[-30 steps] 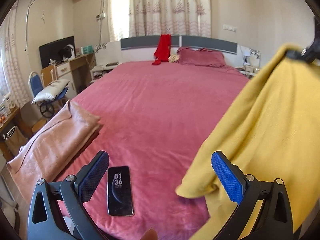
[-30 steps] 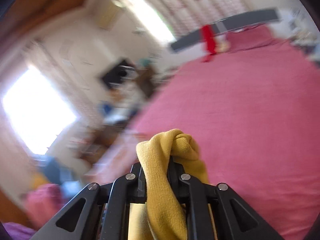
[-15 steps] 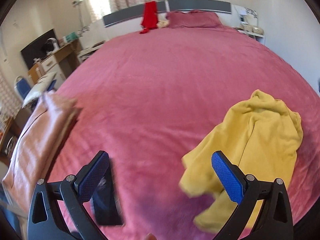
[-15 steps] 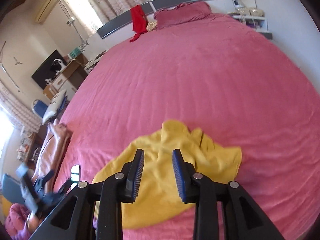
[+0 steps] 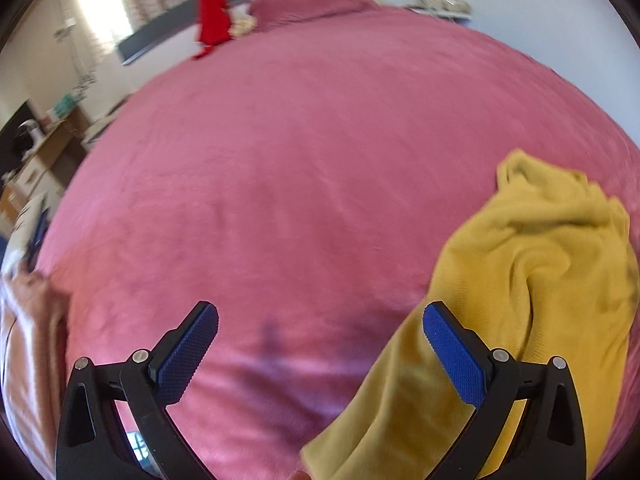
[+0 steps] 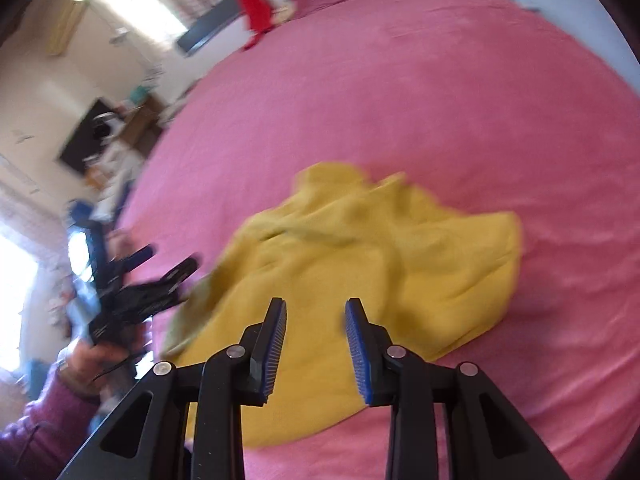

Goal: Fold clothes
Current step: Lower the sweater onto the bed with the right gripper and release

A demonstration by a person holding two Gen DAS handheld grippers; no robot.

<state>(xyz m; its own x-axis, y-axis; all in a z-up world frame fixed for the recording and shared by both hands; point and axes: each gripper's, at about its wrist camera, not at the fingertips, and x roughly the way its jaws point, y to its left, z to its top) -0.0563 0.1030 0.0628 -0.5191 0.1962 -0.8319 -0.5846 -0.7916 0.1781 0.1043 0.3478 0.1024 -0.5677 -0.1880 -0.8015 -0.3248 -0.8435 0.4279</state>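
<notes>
A yellow knitted garment [image 6: 380,260] lies crumpled on the pink bed cover [image 6: 460,100]. My right gripper [image 6: 316,304] hovers over its near part, jaws a little apart, with nothing between the pads. In the left wrist view the garment [image 5: 540,280] lies at the right, and my left gripper [image 5: 320,312] stands wide open over bare cover [image 5: 300,160], its right finger [image 5: 452,352] overlapping the garment's left edge. The right wrist view shows the left gripper [image 6: 172,258] at the garment's left end, held by a hand with a purple sleeve [image 6: 40,420].
A phone [image 5: 136,446] lies half hidden under my left finger. A folded peach blanket [image 5: 24,340] sits at the bed's left edge. A red garment [image 5: 212,16] hangs on the headboard beside a pillow [image 5: 320,0]. Desk and chair stand left of the bed.
The right gripper has let go of the yellow garment, which dropped from hanging to lying on the bed. Both grippers have sunk toward the cover, and the left one has moved closer to the garment.
</notes>
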